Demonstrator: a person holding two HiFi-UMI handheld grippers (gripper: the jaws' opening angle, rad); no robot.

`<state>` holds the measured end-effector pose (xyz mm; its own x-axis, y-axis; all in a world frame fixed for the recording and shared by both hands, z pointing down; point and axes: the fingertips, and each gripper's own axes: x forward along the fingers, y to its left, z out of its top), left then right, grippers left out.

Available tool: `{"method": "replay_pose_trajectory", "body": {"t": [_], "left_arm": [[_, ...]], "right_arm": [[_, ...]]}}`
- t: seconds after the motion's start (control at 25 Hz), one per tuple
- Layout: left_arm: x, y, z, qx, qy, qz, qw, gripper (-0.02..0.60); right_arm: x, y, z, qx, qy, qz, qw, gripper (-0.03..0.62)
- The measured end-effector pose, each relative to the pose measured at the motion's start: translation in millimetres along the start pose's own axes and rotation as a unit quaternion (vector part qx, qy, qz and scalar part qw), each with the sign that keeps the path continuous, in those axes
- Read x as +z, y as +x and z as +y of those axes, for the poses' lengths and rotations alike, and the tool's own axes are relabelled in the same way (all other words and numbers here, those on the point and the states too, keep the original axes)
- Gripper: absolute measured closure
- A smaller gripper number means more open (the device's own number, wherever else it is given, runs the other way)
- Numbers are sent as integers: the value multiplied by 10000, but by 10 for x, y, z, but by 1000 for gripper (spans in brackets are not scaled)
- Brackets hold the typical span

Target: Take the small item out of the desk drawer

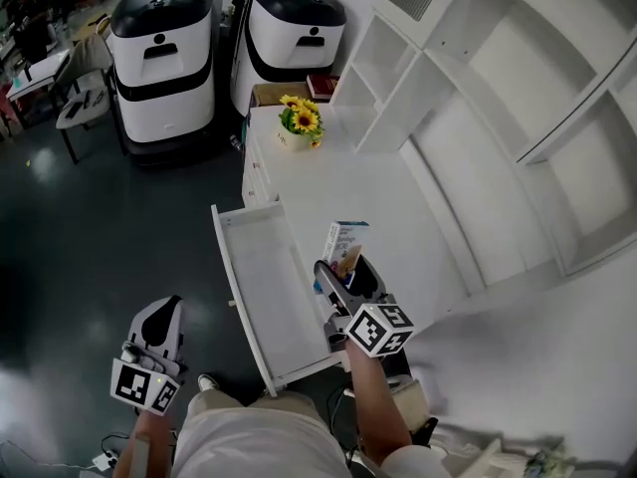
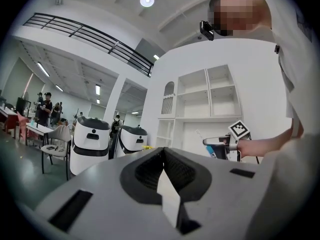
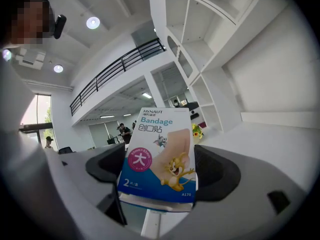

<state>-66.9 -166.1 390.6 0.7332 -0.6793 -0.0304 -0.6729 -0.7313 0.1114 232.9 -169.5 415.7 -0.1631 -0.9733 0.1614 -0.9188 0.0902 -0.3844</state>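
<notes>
A white desk has its drawer pulled out toward me, and the inside of the drawer looks bare. My right gripper is above the desk's front edge, just right of the drawer, shut on a small bandage box. In the right gripper view the blue and white bandage box stands upright between the two jaws. My left gripper hangs low at the left over the dark floor, apart from the drawer. Its jaws are shut with nothing in them.
A pot of sunflowers stands at the desk's far end, with a red book behind it. White shelving rises along the desk's right side. Two white and black machines stand on the floor beyond, with a chair at the far left.
</notes>
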Motion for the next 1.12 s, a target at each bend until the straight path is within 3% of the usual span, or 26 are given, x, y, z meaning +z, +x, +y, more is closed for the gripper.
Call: {"method": "replay_pose_trajectory", "body": {"t": [0.44,0.88,1.12], "left_arm": [[550,-71,231,198,525,-386,9977,568],[881,-232,334,491,713,-629,9943,568],[907,-362,424,766,665,-622,9929,567]], "right_arm": [[913,-622,414,138,-832,-965,9918,149],[1172,-1292,415,-71,-1087,-1397,9842,149],[1232,-1587,390,-393,-1257,-1633,9777,149]]}}
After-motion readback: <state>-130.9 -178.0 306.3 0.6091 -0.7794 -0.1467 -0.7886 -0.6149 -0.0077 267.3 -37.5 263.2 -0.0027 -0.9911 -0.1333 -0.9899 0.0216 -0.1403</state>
